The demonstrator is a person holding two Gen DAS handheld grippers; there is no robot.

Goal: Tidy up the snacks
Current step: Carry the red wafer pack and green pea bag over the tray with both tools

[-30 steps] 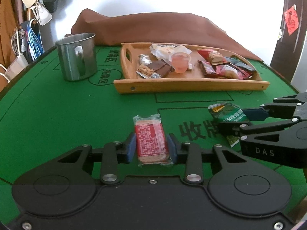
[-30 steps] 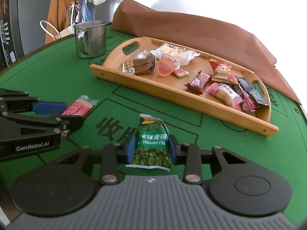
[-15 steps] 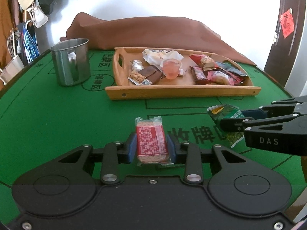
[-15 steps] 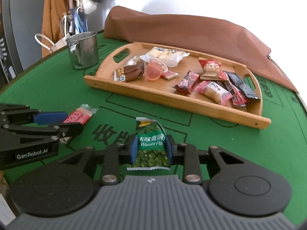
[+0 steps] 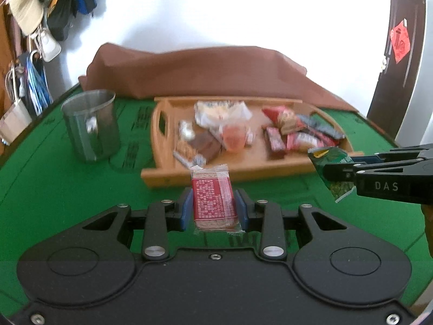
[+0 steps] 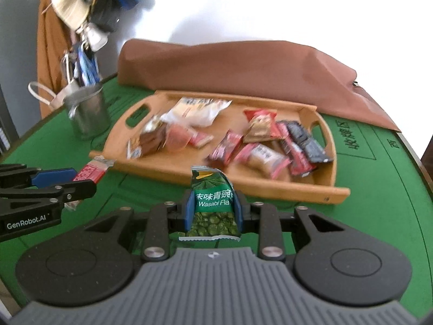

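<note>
Both grippers carry a snack above the green table (image 5: pixel 67 203). Left gripper (image 5: pixel 213 211) is clamped on a red cracker packet (image 5: pixel 213 203), its blue pads (image 5: pixel 186 210) pressing the packet's two long sides while the clear crimped end sticks out ahead of the fingertips. Right gripper (image 6: pixel 212 214) grips a green wasabi pea packet (image 6: pixel 212 205) in the same way, the torn-looking top edge standing up beyond its pads and the white bottom seam hanging toward the camera. Seen from the left wrist, the right gripper reaches in from the right side with the green packet in front of its tips; seen from the right wrist, the left gripper comes in from the left with the red packet. Just ahead of both lies a wooden tray (image 6: pixel 333 189) with cut-out handles, its near rim close beyond the held packets. Inside it sit a white bag, a pink jelly cup (image 6: pixel 177 138), a brown bar and several red and dark wrappers, all blurred. Farther left of the tray stands a steel mug (image 5: pixel 90 127). Behind the tray, a brown cloth (image 5: pixel 200 73) is heaped at the table's far edge.
</note>
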